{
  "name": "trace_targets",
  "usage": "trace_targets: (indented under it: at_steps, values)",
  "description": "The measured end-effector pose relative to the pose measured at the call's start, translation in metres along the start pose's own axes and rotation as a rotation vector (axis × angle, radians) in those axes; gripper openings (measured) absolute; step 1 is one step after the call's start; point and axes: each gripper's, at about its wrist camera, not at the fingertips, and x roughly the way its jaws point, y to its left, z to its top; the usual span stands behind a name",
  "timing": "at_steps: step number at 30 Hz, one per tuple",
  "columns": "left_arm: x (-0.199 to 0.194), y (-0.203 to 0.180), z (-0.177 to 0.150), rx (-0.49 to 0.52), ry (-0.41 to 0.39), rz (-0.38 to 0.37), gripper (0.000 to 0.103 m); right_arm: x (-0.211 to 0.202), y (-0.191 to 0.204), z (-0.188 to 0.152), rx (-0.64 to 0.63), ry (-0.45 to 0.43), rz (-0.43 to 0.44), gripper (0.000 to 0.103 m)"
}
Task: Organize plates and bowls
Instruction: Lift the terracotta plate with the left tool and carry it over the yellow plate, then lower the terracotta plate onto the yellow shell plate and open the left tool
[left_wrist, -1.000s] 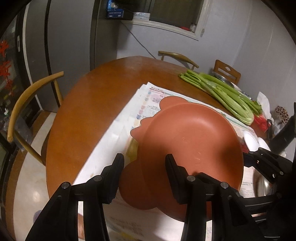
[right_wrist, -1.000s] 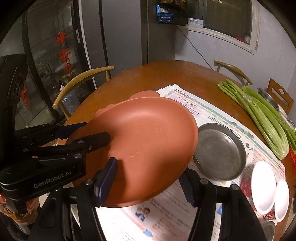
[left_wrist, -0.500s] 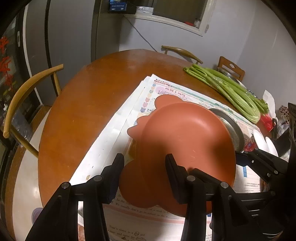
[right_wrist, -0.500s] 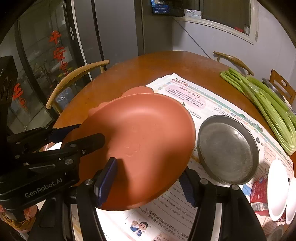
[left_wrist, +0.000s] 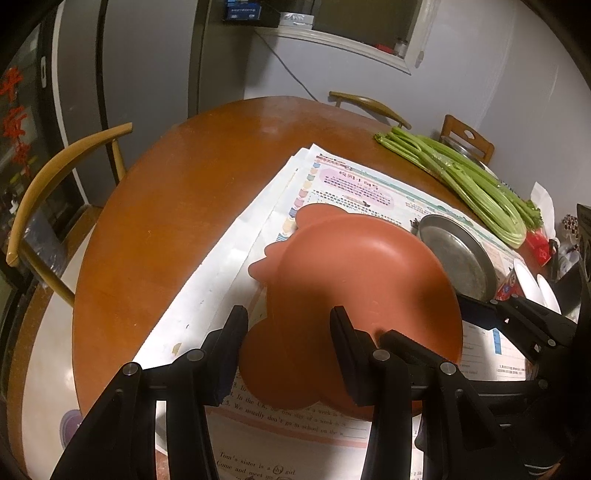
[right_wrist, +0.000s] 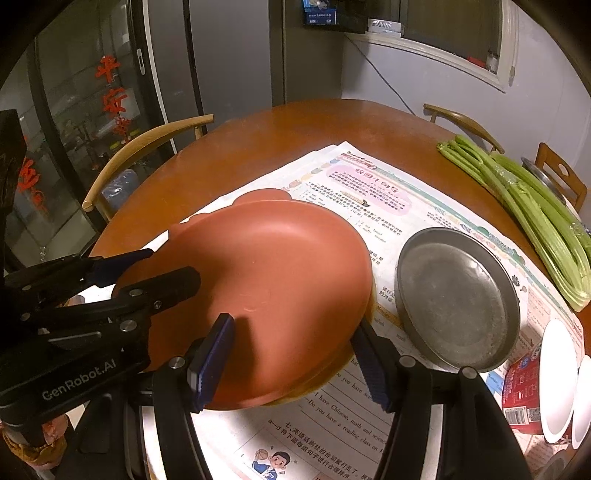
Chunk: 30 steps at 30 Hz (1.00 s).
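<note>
Terracotta top plate (left_wrist: 369, 280), left wrist view: carried tilted above the newspaper (left_wrist: 221, 295) near the table's (left_wrist: 166, 221) near edge. It hangs directly over a lower plate (left_wrist: 273, 373) of the same colour, whose rounded lobes show beyond its rim.
Change, left wrist view: within the last second the top plate has sunk toward the lower plate. The steel dish (left_wrist: 458, 258) just beside it has come into sight.
Meaning for the task: stacking is judged nearly finished, with seating and release outstanding.
Left gripper (left_wrist: 288, 317): clenched on the top plate's rim, one finger lying on the upper face. It is angled steeply down at the table, and its jaws are unchanged.
Top plate, right wrist view: lower than a second ago, with the gap beneath it narrowed. A yellowish rim (right_wrist: 332, 373) shows under its near edge. Whether the plate already touches the stack cannot be told.
Right gripper (right_wrist: 291, 325): clamped on the top plate's near rim, blue pad on the upper face and the other finger at the edge. It points steeply downward.
Left gripper, right wrist view: pinches the opposite rim, one finger above and one below.
Surroundings, right wrist view: the steel dish is just beside the stack. The white bowls (right_wrist: 557, 376) stand by the table's right edge, and the celery (right_wrist: 535, 221) lies well apart.
</note>
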Motion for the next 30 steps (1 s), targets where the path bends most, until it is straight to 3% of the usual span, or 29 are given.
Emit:
trace_targets:
  at_steps: [4,13,30]
  values:
    - [0.001,0.001,-0.001,-0.005,-0.003,0.0,0.048,-0.002,0.002,0.001,-0.022,-0.013,-0.053,0.064]
    - [0.003,0.002,-0.003,-0.009,0.007,0.003,0.048,0.0,-0.002,0.0,-0.017,-0.004,-0.078,0.064]
    - [0.013,0.007,-0.005,-0.01,0.038,0.032,0.048,0.0,-0.002,-0.006,0.001,0.003,-0.051,0.065]
